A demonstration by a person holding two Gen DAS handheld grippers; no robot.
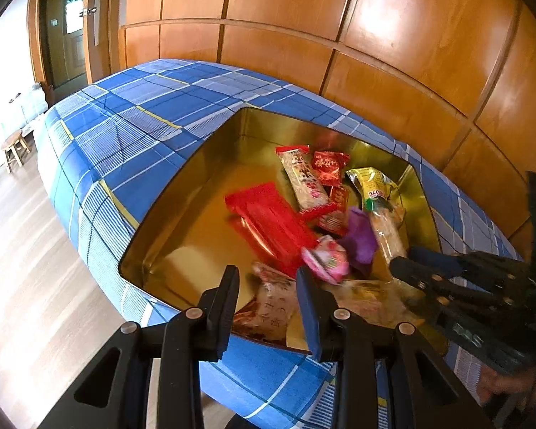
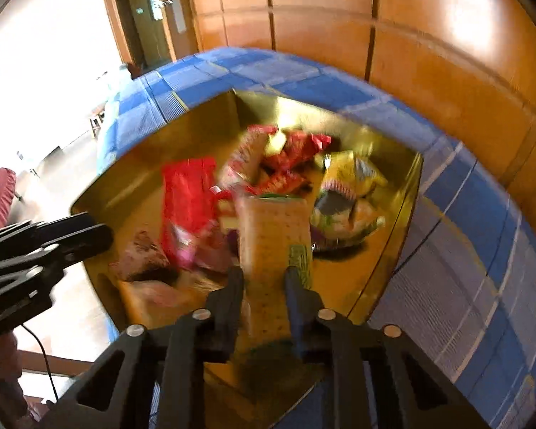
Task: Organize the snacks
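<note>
A gold tin (image 1: 196,164) (image 2: 403,200) sits on the blue checked cloth and holds several snack packets: a red flat pack (image 1: 271,221) (image 2: 185,200), a long white bar (image 1: 303,178), a purple wrapper (image 1: 359,239), a pink packet (image 1: 327,259). My left gripper (image 1: 268,279) is open and empty above the tin's near edge. My right gripper (image 2: 264,279) (image 1: 407,261) is shut on a clear cracker pack with a yellow-green end (image 2: 273,236) (image 1: 378,207), holding it over the tin.
The table with the blue checked cloth (image 1: 132,125) (image 2: 464,221) stands against a wooden panelled wall (image 1: 393,53). A wood floor (image 1: 25,257) and a small stool (image 1: 14,148) lie to the left. A door (image 1: 71,21) is at the far left.
</note>
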